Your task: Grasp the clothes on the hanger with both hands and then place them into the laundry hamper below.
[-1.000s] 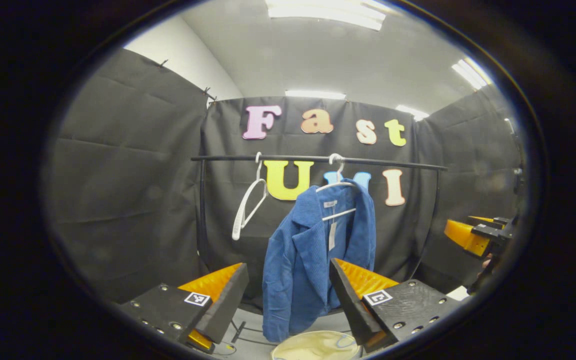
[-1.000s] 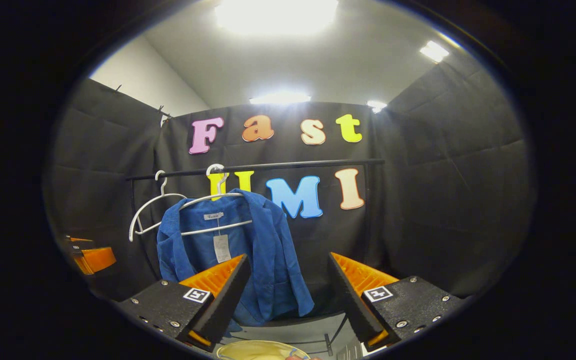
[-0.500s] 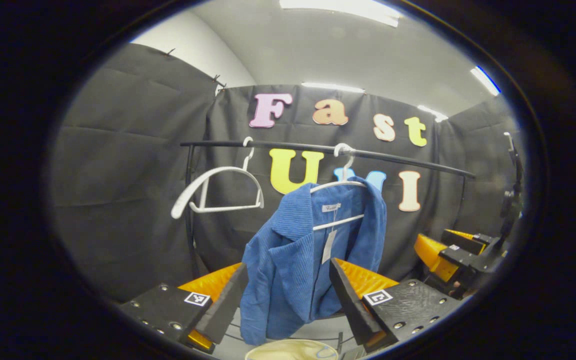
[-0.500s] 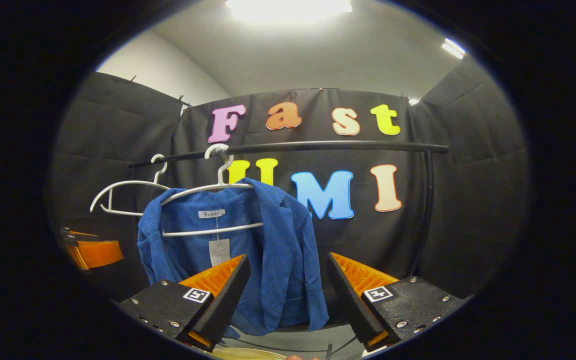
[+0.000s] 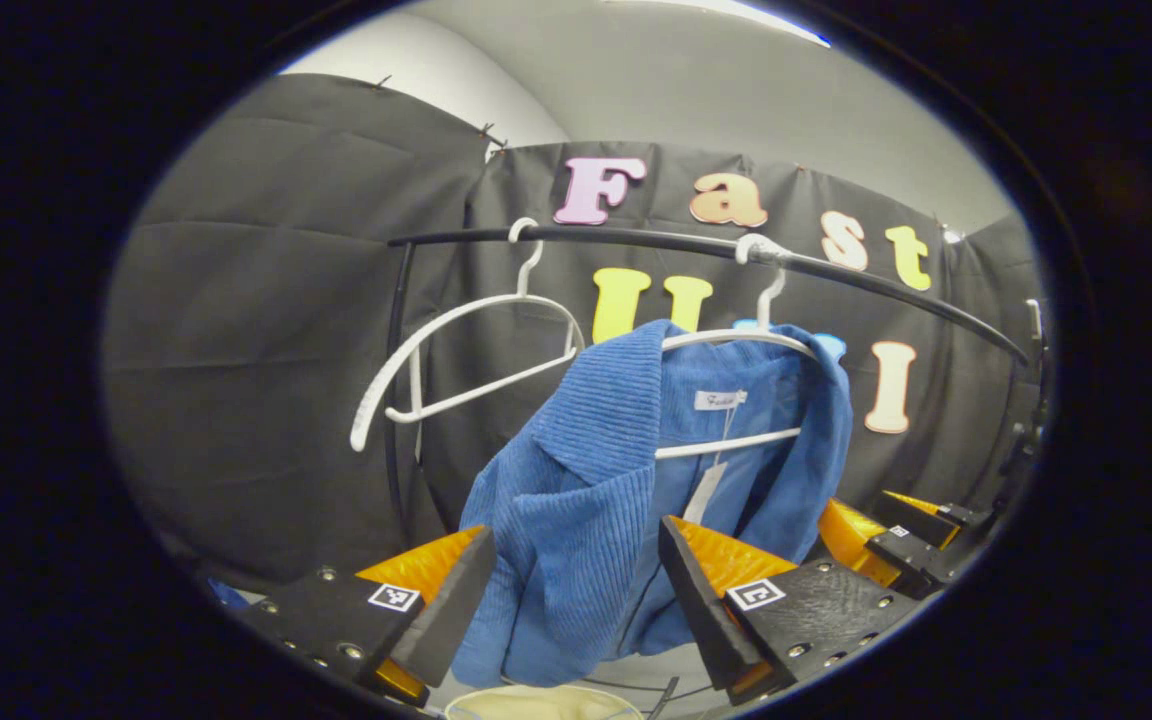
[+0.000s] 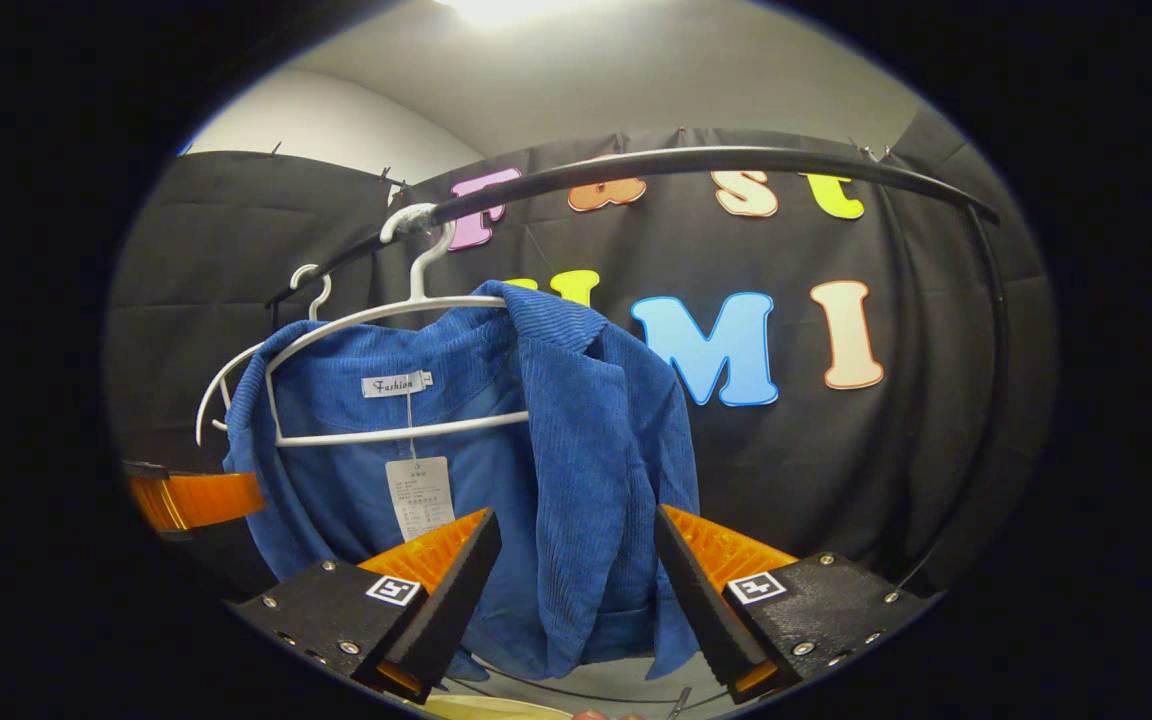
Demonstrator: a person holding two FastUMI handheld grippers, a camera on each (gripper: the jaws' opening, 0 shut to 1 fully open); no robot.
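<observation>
A blue corduroy jacket [image 5: 586, 500] hangs on a white hanger [image 5: 736, 338] from a black rail [image 5: 636, 238]. My left gripper [image 5: 571, 600] is open, close in front of the jacket's left front panel, whose cloth shows in the gap between the fingers; whether it touches, I cannot tell. In the right gripper view the jacket [image 6: 566, 450] hangs from its hanger [image 6: 386, 312], and my right gripper [image 6: 571, 600] is open just before the right front panel. The cream rim of the hamper [image 5: 536, 705] peeks in below. The right gripper [image 5: 891, 530] also shows in the left gripper view, beside the jacket.
An empty white hanger [image 5: 466, 345] hangs on the rail left of the jacket. The rail [image 6: 716, 160] arcs overhead in the right gripper view, with its post [image 6: 996, 330] at the right. The left gripper [image 6: 191, 498] shows beyond the jacket's far side. Black cloth walls close in behind.
Both grippers have moved forward and up toward the jacket, which now looms larger and sits between each pair of fingers. Both stay open. The hamper rim has slid toward the bottom edge.
</observation>
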